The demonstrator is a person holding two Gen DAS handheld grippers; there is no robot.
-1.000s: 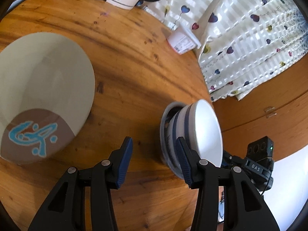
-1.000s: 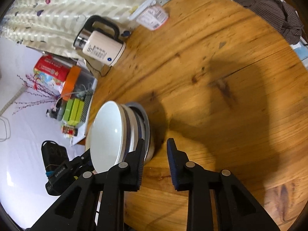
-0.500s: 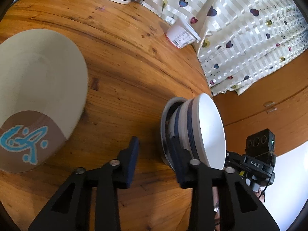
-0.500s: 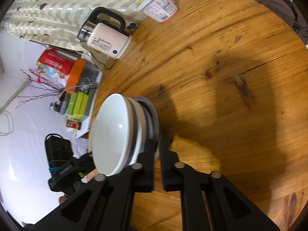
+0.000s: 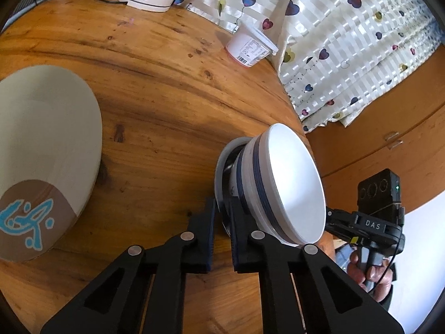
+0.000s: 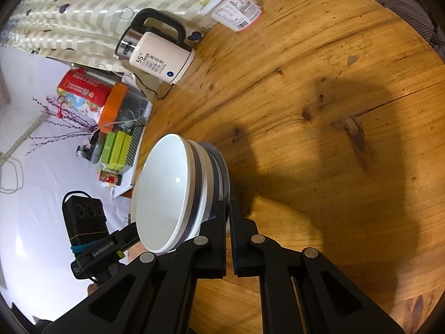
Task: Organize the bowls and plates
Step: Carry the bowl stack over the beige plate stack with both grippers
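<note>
— Two white bowls (image 5: 289, 189) with dark bands sit nested on a small plate (image 5: 222, 167), at the edge of my round wooden worktop (image 5: 167, 89).

— And your tools?

— My left gripper (image 5: 222, 222) has its jaws pinched on the plate's rim, nearly closed. My right gripper (image 6: 228, 222) grips the same rim from the opposite side, jaws just as narrow.

— Anything else nearby?

— I see a large beige plate (image 5: 47, 139) with a blue mark well apart to the left, plus a kettle (image 6: 158, 58) and a plastic tub (image 6: 236, 11) near the curtain (image 5: 333, 41).
</note>
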